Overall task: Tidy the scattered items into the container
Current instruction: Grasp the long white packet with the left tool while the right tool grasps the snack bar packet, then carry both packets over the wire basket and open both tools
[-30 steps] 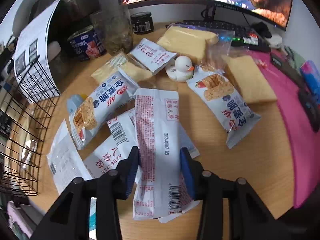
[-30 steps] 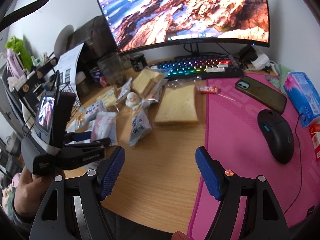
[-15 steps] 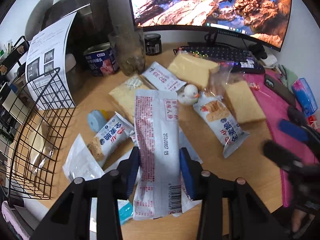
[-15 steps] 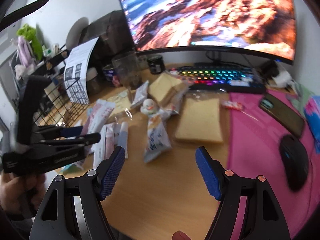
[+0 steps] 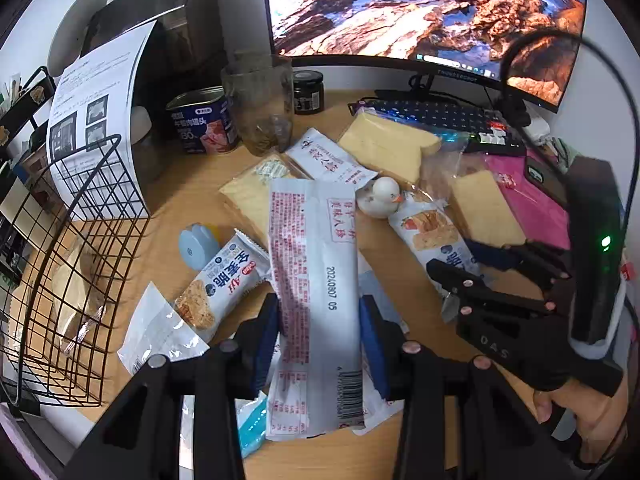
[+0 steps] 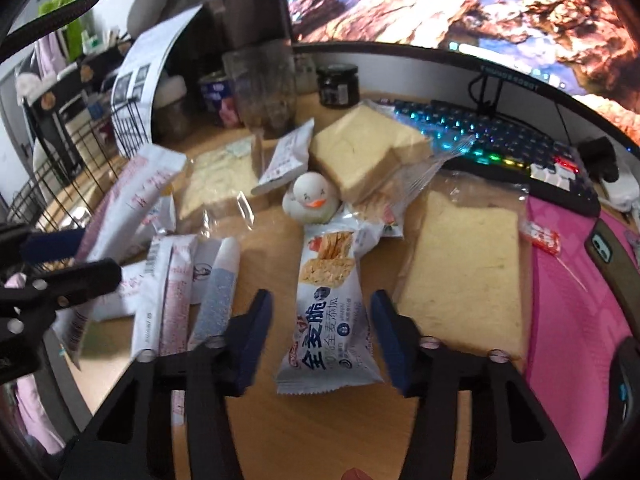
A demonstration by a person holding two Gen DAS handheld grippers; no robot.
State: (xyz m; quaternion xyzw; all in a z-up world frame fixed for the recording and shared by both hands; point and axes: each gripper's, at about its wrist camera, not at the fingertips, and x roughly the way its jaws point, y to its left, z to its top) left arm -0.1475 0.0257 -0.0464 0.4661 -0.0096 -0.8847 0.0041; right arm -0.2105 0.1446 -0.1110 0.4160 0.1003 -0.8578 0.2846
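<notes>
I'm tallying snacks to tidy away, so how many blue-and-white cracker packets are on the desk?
2. One blue-and-white cracker packet lies next to the light-blue round case. The other lies just in front of the white toy duck. More may be hidden under the pile.

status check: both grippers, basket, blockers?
Left gripper shut on long white packet. Right gripper closing around cracker packet, pads not touching. Wire basket nearly empty.

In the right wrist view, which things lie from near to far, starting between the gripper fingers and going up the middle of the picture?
right gripper → cracker packet lying between its fingers → white toy duck → wrapped bread slices → dark jar → monitor.
</notes>
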